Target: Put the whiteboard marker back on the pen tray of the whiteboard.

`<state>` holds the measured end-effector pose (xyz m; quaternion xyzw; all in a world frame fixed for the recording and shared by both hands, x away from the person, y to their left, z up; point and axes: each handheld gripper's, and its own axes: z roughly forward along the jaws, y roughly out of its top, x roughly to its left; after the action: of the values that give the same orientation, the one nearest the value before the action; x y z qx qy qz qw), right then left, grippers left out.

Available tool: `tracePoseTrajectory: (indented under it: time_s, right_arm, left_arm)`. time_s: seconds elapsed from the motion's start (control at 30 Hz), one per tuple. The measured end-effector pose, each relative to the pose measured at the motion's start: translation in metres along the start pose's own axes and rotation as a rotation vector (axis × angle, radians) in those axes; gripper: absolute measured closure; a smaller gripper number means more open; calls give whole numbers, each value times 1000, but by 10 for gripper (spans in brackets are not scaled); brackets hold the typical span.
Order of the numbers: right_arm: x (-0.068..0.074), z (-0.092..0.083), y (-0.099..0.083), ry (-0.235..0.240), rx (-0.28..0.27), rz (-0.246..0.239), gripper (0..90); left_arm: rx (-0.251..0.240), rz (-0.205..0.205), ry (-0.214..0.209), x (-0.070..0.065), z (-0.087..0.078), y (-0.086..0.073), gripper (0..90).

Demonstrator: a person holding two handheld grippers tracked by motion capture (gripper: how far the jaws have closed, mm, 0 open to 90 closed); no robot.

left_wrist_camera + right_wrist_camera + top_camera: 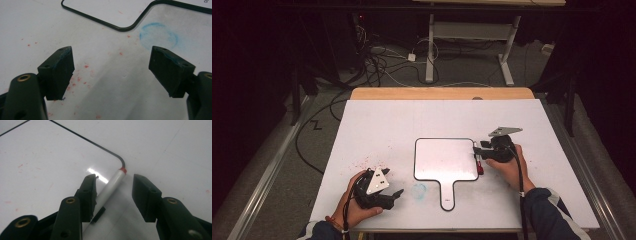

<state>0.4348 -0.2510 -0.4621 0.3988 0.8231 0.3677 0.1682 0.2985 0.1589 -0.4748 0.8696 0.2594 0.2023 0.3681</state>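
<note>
Risk comes first here: we judge that the marker [111,186], a slim white pen with a red end, could roll off the right edge of the small whiteboard [446,159] and away across the counter [377,120], since nothing pins it and it lies right on the board's black rim. A nudge from either pad as the right tongs [113,195] move would be enough to start it. In the right gripper view the marker lies flat between the two jaws, its red end pointing toward twelve o'clock at the board's rounded corner; the left pad sits just beside its barrel, perhaps grazing it, while the right pad stands clear, so we read these tongs as released and gripping nothing. In the high view the marker's red tip [480,170] shows at three o'clock of the board, just under the right hand [507,167]. The left tongs [112,72] are spread wide and empty, near the board's handle at about seven o'clock of the board, above a blue smudge [158,36] and red specks [80,78] on the counter. A careless sweep from that side could smear these marks further.
</note>
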Motion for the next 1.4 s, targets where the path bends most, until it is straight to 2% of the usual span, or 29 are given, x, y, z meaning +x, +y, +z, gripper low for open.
tracePoseTrajectory:
  time_s: [0.1,0.17,0.27,0.47,0.63,0.7,0.83,0.9,0.93,1.0,1.13,1.23,1.4]
  right_arm:
    - [2,-6,2,2,-34,-6,538]
    - [4,-12,3,-8,-66,-28,528]
    - [8,-25,6,-13,-135,-47,500]
    - [20,-58,4,-58,-241,-169,421]
    - [28,-84,-11,-91,-311,-230,370]
    - [29,-93,-21,-104,-322,-252,340]
    - [31,-110,-44,-125,-343,-256,314]
    - [32,-117,-54,-157,-347,-264,307]
    - [32,-119,-60,-152,-346,-250,291]
    - [34,-122,-70,-185,-342,-254,276]
    - [35,-124,-84,-206,-332,-239,265]
    - [34,-124,-90,-207,-319,-235,265]
    - [33,-122,-90,-202,-326,-217,262]
  left_arm:
    - [-2,0,0,0,0,1,196]
    - [-3,1,5,0,0,1,196]
    - [-4,0,11,1,0,2,196]
    - [-6,-8,23,2,-1,2,195]
    - [-11,-17,41,4,-2,1,195]
    - [-9,-17,45,4,-2,1,187]
    - [-15,-16,53,4,-3,1,187]
    - [-15,-14,59,4,-4,0,188]
    - [-16,-13,60,4,-4,0,188]
    - [-20,-11,65,3,-6,0,188]
    - [-36,3,80,2,-9,0,188]
    - [-38,9,84,2,-8,1,187]
    - [-32,20,86,1,-7,1,188]
